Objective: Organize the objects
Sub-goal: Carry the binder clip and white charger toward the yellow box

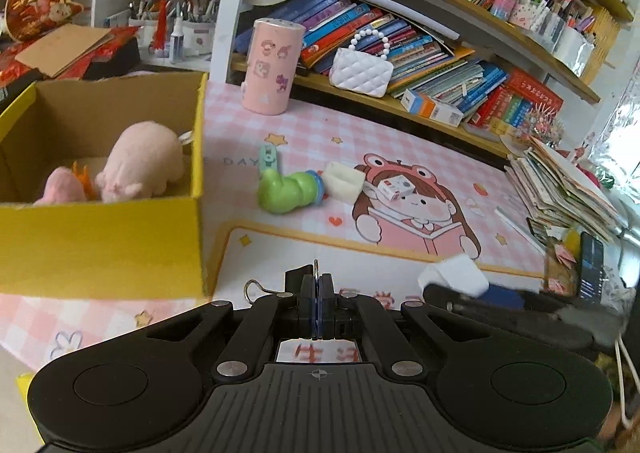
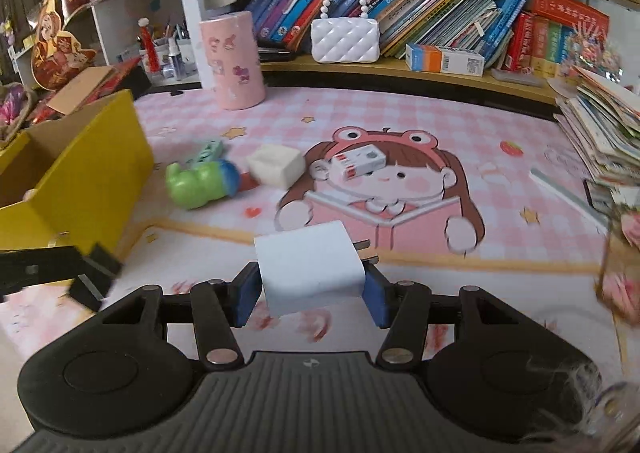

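Pink mat (image 2: 440, 125): one charger (image 2: 310, 265) gripped; box (image 1: 100, 241) holds two plushies (image 1: 142, 163).

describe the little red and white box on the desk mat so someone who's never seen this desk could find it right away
Start at the big cartoon girl in a frog hat printed on the pink checked desk mat. The small red and white box lies flat across her forehead. The cream cube and green toy to its left have no red stripes, and it is far smaller than the yellow cardboard box.
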Available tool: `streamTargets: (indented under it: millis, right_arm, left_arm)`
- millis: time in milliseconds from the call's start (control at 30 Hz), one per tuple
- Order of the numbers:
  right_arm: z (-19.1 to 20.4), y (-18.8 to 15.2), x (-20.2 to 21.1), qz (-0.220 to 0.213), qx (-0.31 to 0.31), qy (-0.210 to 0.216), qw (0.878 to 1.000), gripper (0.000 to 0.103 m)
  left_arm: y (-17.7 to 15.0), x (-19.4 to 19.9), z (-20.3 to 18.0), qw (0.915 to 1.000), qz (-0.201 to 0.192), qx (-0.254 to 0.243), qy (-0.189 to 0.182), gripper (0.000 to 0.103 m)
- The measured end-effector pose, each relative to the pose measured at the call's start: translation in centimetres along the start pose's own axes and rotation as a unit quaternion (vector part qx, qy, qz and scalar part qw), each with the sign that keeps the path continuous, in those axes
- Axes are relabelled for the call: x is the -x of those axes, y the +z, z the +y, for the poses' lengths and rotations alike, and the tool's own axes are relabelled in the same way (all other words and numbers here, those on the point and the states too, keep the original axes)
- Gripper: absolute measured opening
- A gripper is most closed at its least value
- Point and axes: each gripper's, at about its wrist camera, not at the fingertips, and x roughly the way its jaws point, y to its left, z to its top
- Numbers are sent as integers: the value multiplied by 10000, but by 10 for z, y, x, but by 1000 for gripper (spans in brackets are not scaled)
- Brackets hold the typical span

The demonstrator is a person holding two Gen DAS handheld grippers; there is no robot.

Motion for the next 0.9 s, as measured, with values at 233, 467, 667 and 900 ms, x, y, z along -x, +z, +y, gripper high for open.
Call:
streamTargets:
  millis: [233, 467, 667, 900]
  right_arm:
    - [44, -34, 25, 235, 218, 24, 9995, 52]
    - [94, -55, 40, 310, 461, 129, 9984, 52]
    - [145, -73, 51, 379, 740, 358, 9959, 52]
    - [194, -88, 61, 362, 849, 530, 9943, 52]
  left_arm:
    - [-19, 26, 32, 9998, -22, 180, 56, 0]
    - [-43, 61, 83, 9980, -12, 590, 234, 0]
    - [-59, 95, 119, 9970, -93, 684, 339, 0]
    - [-72, 128, 155, 9964, -217, 694, 443, 0]
